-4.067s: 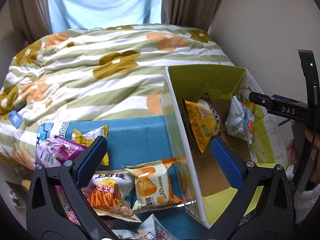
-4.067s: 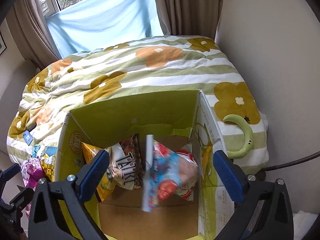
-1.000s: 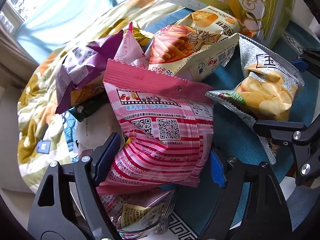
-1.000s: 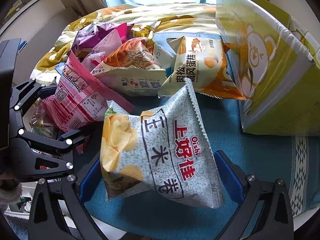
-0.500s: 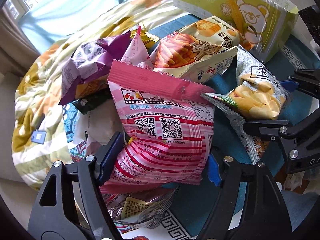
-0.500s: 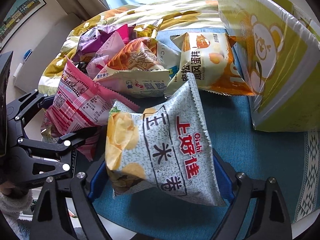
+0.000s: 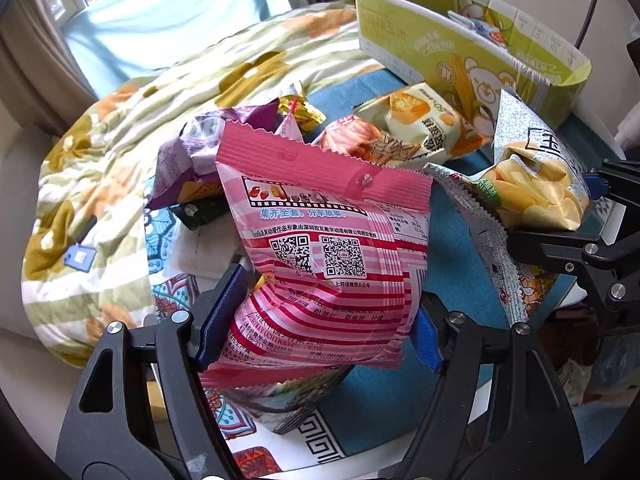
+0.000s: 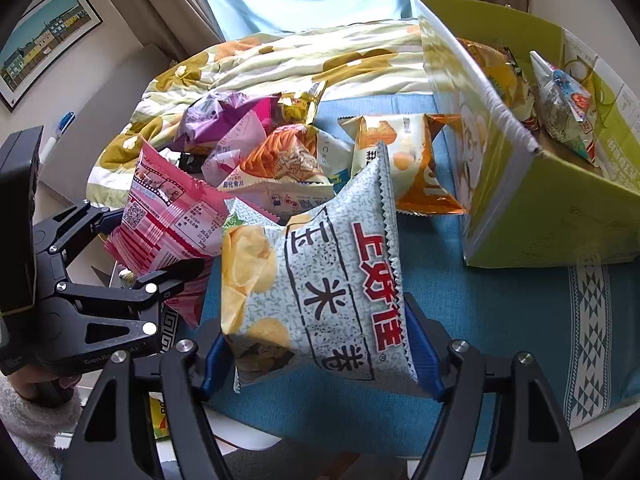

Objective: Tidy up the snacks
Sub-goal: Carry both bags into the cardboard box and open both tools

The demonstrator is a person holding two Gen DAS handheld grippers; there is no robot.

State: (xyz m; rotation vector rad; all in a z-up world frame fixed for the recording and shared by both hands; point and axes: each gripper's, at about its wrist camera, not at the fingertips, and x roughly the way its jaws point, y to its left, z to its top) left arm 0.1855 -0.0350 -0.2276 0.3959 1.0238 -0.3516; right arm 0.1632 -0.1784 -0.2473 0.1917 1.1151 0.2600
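Observation:
My left gripper (image 7: 320, 320) is shut on a pink striped snack bag (image 7: 328, 256) and holds it above the table; the bag also shows in the right wrist view (image 8: 168, 216). My right gripper (image 8: 316, 352) is shut on a grey-blue chip bag (image 8: 324, 276) with red lettering, lifted off the table; this bag shows at the right of the left wrist view (image 7: 532, 184). The green cardboard box (image 8: 560, 208) stands at the right with bags inside it.
A pile of loose snack bags lies on the blue tablecloth (image 8: 500, 304): an orange-white bag (image 8: 412, 160), a bag with orange sticks (image 8: 284, 156), a purple bag (image 8: 216, 116). A flowered quilt (image 7: 120, 128) on the bed lies behind.
Both grippers closed on their bags and lifted them a little off the table. The box has come more into view on the right.

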